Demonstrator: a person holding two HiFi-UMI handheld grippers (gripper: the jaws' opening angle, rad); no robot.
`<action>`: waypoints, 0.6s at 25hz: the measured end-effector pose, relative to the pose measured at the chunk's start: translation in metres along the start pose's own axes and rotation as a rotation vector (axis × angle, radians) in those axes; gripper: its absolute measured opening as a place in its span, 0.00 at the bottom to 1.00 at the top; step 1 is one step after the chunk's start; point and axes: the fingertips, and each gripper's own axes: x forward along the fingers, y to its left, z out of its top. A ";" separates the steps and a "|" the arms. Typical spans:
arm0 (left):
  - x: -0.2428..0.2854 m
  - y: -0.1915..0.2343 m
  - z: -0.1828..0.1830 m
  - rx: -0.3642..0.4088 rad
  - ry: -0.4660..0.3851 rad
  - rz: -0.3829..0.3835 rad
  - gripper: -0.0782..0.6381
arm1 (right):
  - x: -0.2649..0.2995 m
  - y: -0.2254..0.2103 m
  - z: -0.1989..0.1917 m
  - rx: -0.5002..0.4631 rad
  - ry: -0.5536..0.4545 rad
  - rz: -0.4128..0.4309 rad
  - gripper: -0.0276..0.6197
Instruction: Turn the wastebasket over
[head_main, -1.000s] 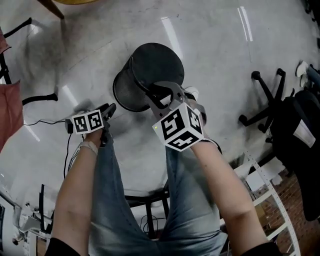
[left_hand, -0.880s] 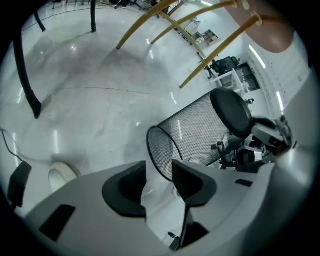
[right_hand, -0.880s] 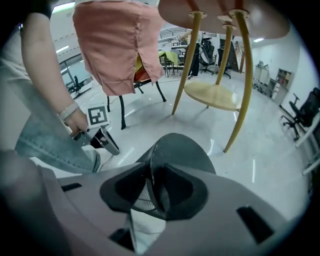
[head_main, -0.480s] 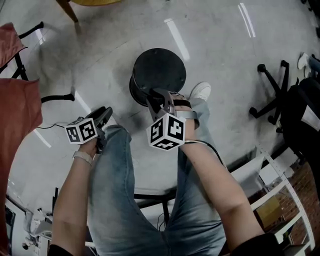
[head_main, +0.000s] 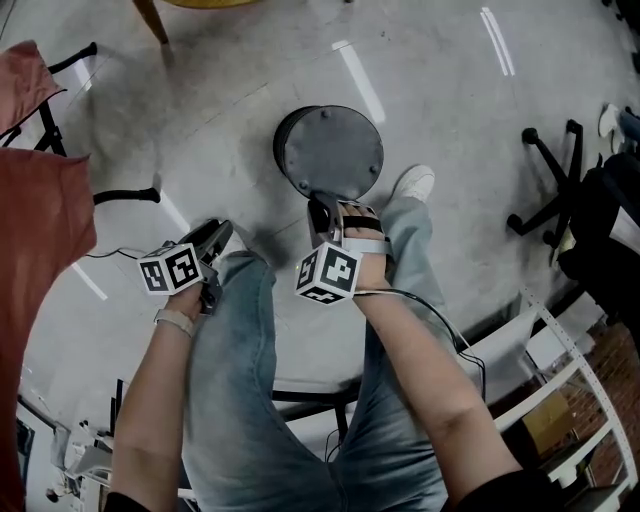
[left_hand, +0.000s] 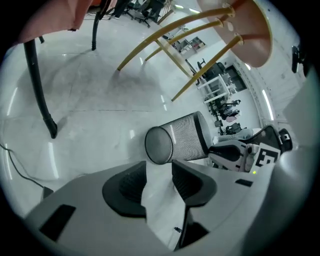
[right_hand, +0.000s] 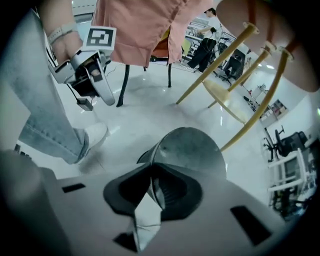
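Observation:
The black mesh wastebasket (head_main: 330, 150) stands bottom-up on the grey floor, its solid base facing me. My right gripper (head_main: 320, 212) points steeply down at the basket's near side. In the right gripper view its jaws are closing, with the wastebasket's (right_hand: 192, 147) thin wall pinched between the pads, right gripper (right_hand: 152, 167). My left gripper (head_main: 215, 237) hangs to the left above my thigh, apart from the basket. It is open with nothing between its fingers, left gripper (left_hand: 157, 167). From there the wastebasket (left_hand: 177, 140) and the right gripper (left_hand: 232, 152) at its rim end show.
My jeans legs and a white shoe (head_main: 410, 185) are right beside the basket. An office chair base (head_main: 545, 190) is at right, a red cloth on a black frame (head_main: 40, 200) at left. A wooden chair leg (head_main: 150, 20) is at the top, a white rack (head_main: 560, 370) lower right, a cable (head_main: 105, 252) on the floor.
The wastebasket went from tilted, with its open rim showing at the lower left, to bottom-up. My right gripper came down with it. The left gripper drew back a little.

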 end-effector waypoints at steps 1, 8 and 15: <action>-0.001 0.001 0.000 -0.008 -0.006 0.000 0.34 | 0.005 0.000 -0.006 0.007 0.011 -0.001 0.12; -0.005 0.002 0.003 -0.007 -0.034 -0.010 0.34 | 0.017 -0.018 -0.013 0.005 0.012 -0.030 0.09; -0.002 -0.012 0.016 0.013 -0.053 -0.045 0.34 | 0.019 -0.021 -0.013 0.035 0.026 0.003 0.09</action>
